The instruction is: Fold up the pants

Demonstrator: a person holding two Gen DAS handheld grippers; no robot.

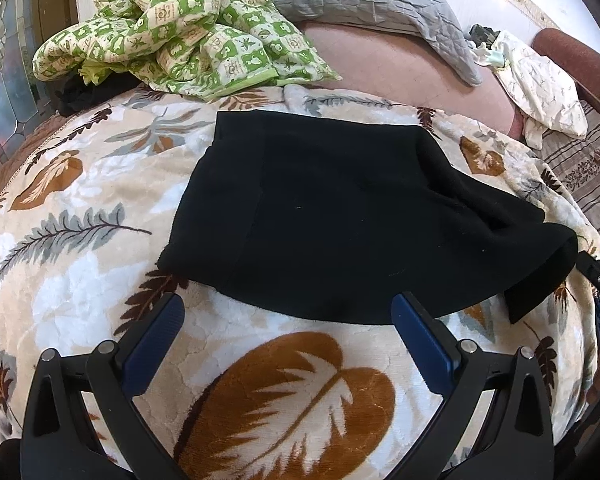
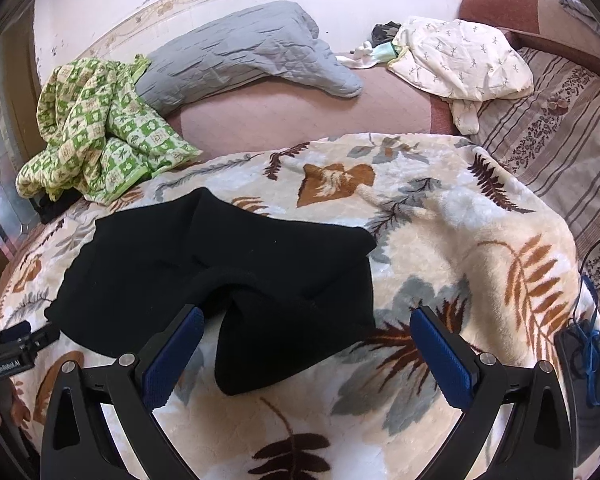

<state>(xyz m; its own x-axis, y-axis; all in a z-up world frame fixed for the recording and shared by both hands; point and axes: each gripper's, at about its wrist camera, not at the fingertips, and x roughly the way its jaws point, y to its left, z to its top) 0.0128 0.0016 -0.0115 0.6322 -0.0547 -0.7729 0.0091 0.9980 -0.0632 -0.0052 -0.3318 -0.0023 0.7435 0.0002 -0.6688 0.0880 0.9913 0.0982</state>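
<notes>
2 close wrist views over pants (image 1: 340, 216)

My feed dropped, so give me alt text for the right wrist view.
Black pants lie partly folded and rumpled on a leaf-print blanket, just ahead of the open, empty right gripper. A green checked quilt and grey pillow sit behind.

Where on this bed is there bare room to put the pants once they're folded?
Bare leaf-print blanket lies right of the black pants, up to the striped sheet; another patch sits between the pants and the left gripper. The pink strip behind is partly free. The far side is crowded: green quilt, grey pillow, white garment.
</notes>
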